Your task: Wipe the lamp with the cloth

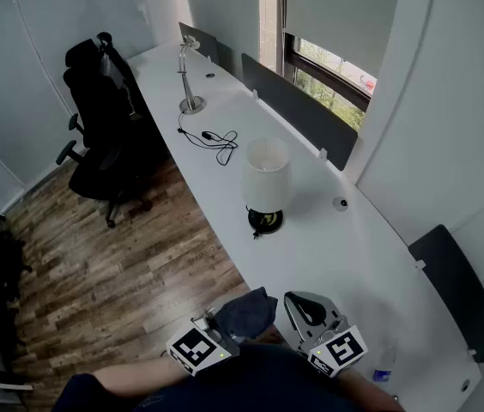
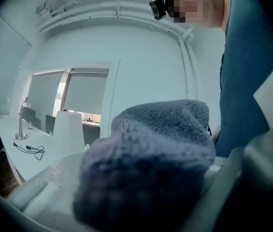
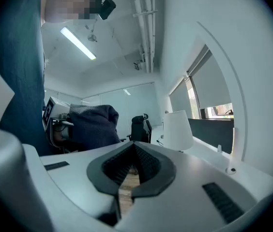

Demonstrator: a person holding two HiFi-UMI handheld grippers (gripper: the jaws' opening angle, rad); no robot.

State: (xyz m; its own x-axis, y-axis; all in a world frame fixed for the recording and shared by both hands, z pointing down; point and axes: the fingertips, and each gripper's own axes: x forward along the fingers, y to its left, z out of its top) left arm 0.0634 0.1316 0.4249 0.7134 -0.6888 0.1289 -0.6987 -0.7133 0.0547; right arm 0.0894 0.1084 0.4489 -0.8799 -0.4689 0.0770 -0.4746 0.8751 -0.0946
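The lamp (image 1: 266, 178), with a white shade and a black round base, stands on the long white desk (image 1: 353, 256). A dark blue cloth (image 1: 249, 312) is bunched in my left gripper (image 1: 235, 323), which is shut on it near the desk's front edge, well short of the lamp. In the left gripper view the cloth (image 2: 151, 158) fills the middle and hides the jaws; the lamp (image 2: 68, 132) shows beyond it on the left. My right gripper (image 1: 309, 309) is beside the left one, shut and empty. The right gripper view shows its jaws (image 3: 128, 175) closed, with the cloth (image 3: 93, 124) on the left and the lamp (image 3: 177, 129) ahead.
A silver desk lamp (image 1: 189, 75) and a black cable (image 1: 216, 142) lie farther along the desk. Dark dividers (image 1: 298, 110) line its window side. A black office chair (image 1: 105, 118) stands on the wooden floor at left. A small bottle (image 1: 385, 372) sits near my right gripper.
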